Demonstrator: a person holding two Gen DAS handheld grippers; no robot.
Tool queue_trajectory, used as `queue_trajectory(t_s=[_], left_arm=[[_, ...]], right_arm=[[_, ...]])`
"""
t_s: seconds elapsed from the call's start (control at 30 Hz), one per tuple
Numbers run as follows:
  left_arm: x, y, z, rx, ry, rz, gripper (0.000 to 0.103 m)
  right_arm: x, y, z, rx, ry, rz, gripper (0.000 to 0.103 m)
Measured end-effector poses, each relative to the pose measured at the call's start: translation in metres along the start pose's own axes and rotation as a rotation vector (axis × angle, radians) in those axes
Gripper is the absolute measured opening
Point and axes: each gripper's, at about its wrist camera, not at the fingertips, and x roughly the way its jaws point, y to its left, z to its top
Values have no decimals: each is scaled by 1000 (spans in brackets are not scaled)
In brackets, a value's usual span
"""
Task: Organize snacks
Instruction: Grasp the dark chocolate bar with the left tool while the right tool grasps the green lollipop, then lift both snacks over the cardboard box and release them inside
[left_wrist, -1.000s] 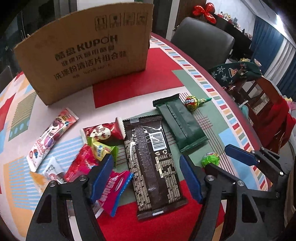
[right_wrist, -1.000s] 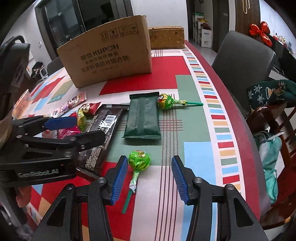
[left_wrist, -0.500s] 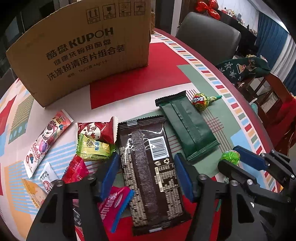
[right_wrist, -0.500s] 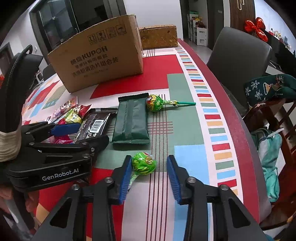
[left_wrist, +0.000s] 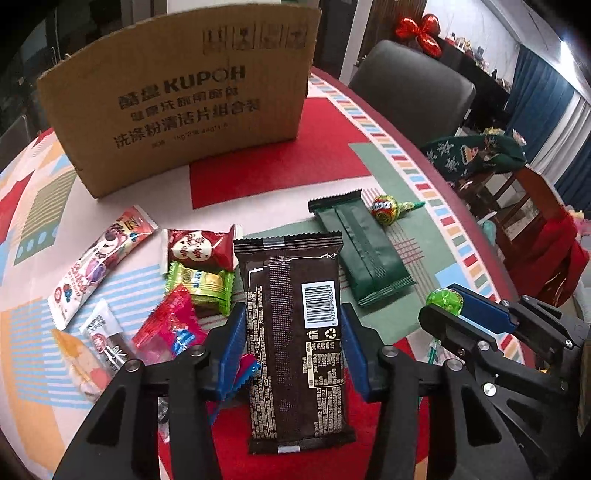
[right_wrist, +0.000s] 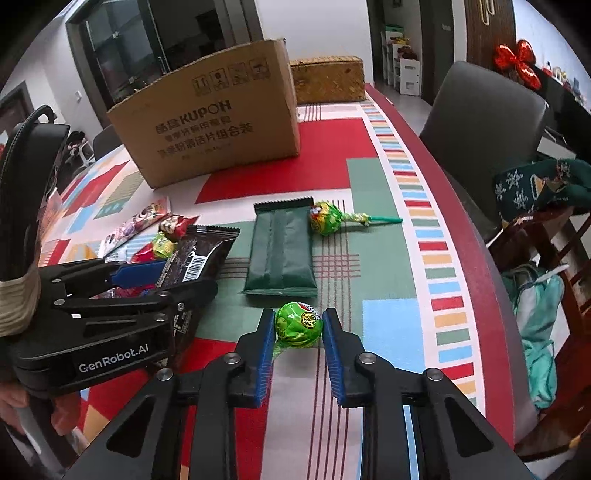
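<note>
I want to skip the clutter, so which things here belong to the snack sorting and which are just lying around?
Job: brown snack bar, green lollipop, green packet, second lollipop, small candies, cardboard box.

Lying about: wicker box, grey chair, red bow.

A home dining room is indicated by the patterned tablecloth (right_wrist: 376, 173), padded chair (right_wrist: 480, 110) and curtains (left_wrist: 535, 96).
</note>
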Motion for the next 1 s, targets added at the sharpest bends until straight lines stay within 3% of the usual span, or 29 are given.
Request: queue_trajectory(t_s=[0.7, 1.0], left_arm=[[-98, 17, 21, -42, -233, -10, 48], [-128, 36, 36, -56, -312, 34, 48]], right_arm=[[-69, 40, 44, -115, -185, -19, 27], [-83, 59, 71, -150, -255, -11, 27]])
